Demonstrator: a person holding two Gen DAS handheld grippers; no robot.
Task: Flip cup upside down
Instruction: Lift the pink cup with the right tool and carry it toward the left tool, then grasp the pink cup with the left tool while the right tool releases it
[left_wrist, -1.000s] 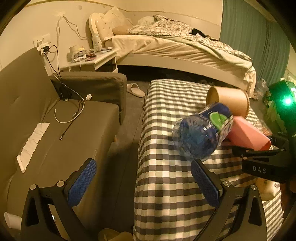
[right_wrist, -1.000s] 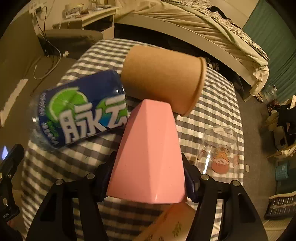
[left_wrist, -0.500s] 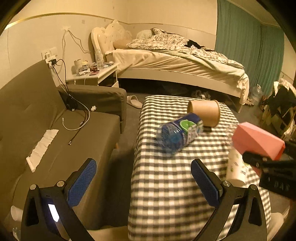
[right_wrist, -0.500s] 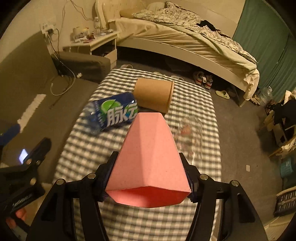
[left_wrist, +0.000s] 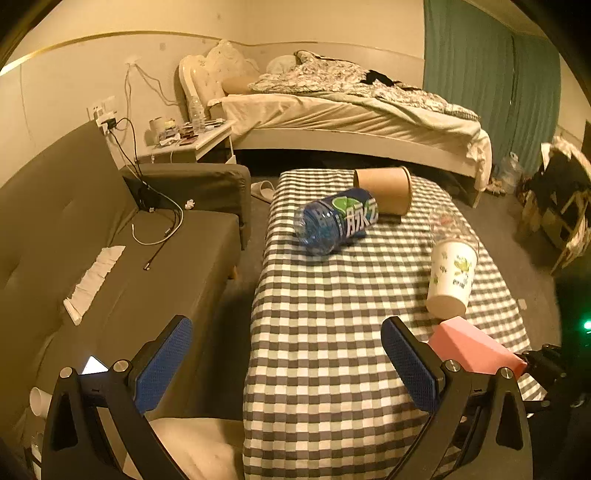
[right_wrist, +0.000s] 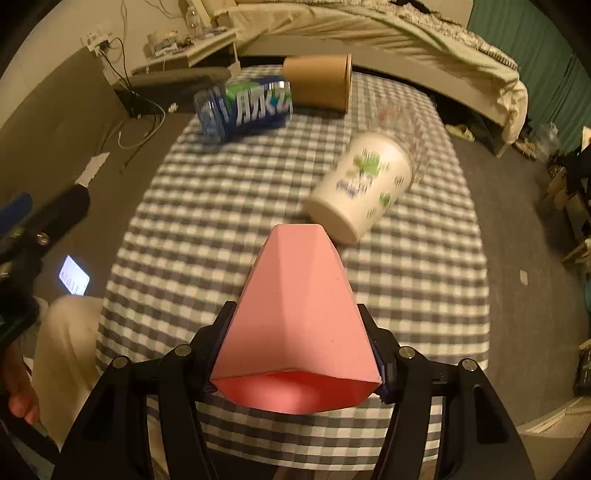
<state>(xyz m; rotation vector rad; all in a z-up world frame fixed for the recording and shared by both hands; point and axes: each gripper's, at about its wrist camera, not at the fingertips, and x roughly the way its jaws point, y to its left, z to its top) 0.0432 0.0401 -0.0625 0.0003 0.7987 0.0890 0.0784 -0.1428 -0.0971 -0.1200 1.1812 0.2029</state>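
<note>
Dim bedroom, yellow light; checked tabletop (left_wrist: 332, 332) between a grey sofa (left_wrist: 110, 240) and a bed (left_wrist: 351, 114); right gripper (right_wrist: 295, 354) held low over the near edge, aimed forward along the cloth, its fingers clamped on a pink cup (right_wrist: 295, 314) lying sideways, open mouth toward the camera, narrow base pointing away; base sits just beside a white paper cup (right_wrist: 362, 184) that is tilted, blurred; blue bottle (left_wrist: 336, 219) on its side, touching a brown paper cup (left_wrist: 384, 188) also on its side; left gripper (left_wrist: 288, 365) hovers at the near left corner, level, fingers (left_wrist: 162, 365) wide apart, holding nothing.
</note>
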